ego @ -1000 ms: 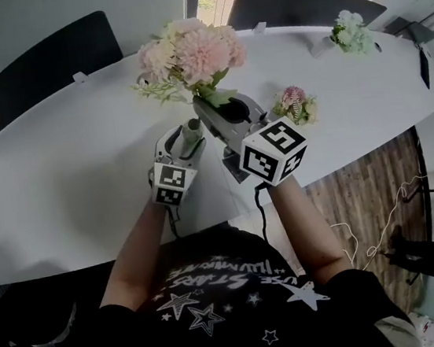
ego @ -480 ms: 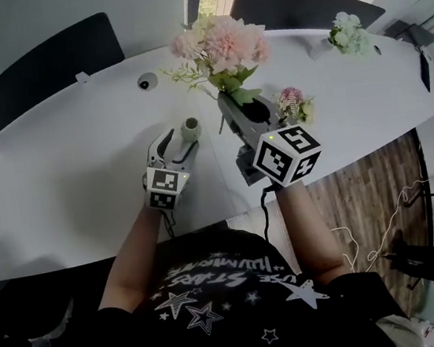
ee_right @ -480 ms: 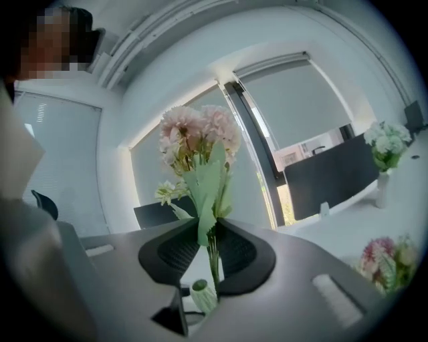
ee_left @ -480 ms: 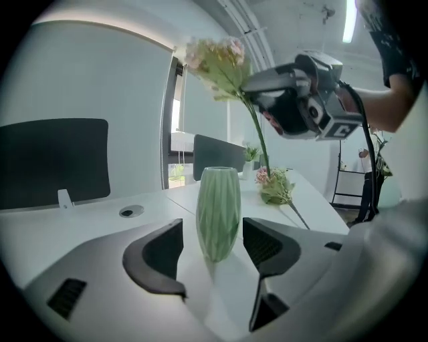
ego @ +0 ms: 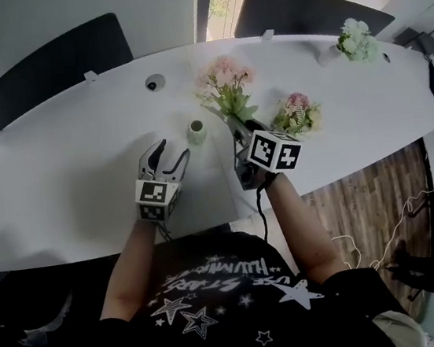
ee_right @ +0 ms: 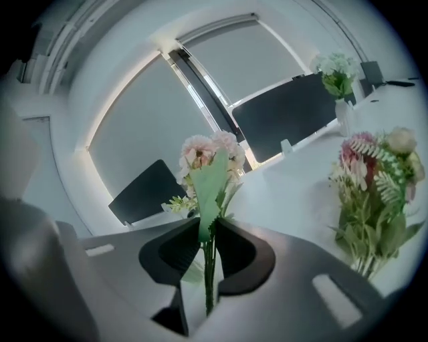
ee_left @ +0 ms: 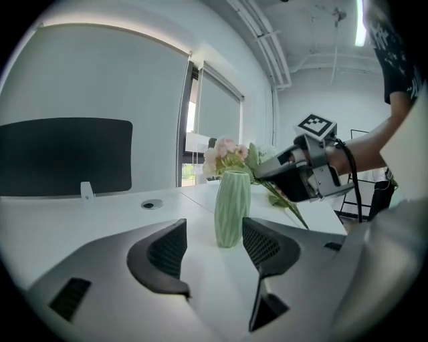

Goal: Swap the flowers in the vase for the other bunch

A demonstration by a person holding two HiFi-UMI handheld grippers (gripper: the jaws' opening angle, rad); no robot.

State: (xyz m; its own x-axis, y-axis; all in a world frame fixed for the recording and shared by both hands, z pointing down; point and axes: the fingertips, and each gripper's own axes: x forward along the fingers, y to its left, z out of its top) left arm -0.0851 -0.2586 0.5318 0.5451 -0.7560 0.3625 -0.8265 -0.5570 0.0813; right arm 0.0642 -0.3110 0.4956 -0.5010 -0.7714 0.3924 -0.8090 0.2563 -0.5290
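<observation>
A small ribbed green vase [ego: 196, 132] [ee_left: 232, 208] stands empty on the white table [ego: 75, 179]. My left gripper [ego: 173, 149] [ee_left: 214, 234] is open just short of it, and the vase stands beyond the fingertips, untouched. To the vase's right, my right gripper [ego: 236, 129] [ee_right: 208, 230] is shut on the green stems of the pink bunch [ego: 225, 84] [ee_right: 207, 152], held low over the table with the blooms pointing away. The other bunch [ego: 296, 114] [ee_right: 374, 194], with a dark pink bloom and greenery, lies on the table right of that gripper.
A white vase of pale flowers [ego: 356, 38] [ee_right: 336, 73] stands at the far right of the table. A round cable port [ego: 155, 82] sits behind the green vase. Black chair backs [ego: 43, 60] line the far side. The table's front edge runs close under both grippers.
The right gripper has come down and moved right with the pink bunch, from above the vase to low beside it. The left gripper has drawn back from the vase, which now stands free.
</observation>
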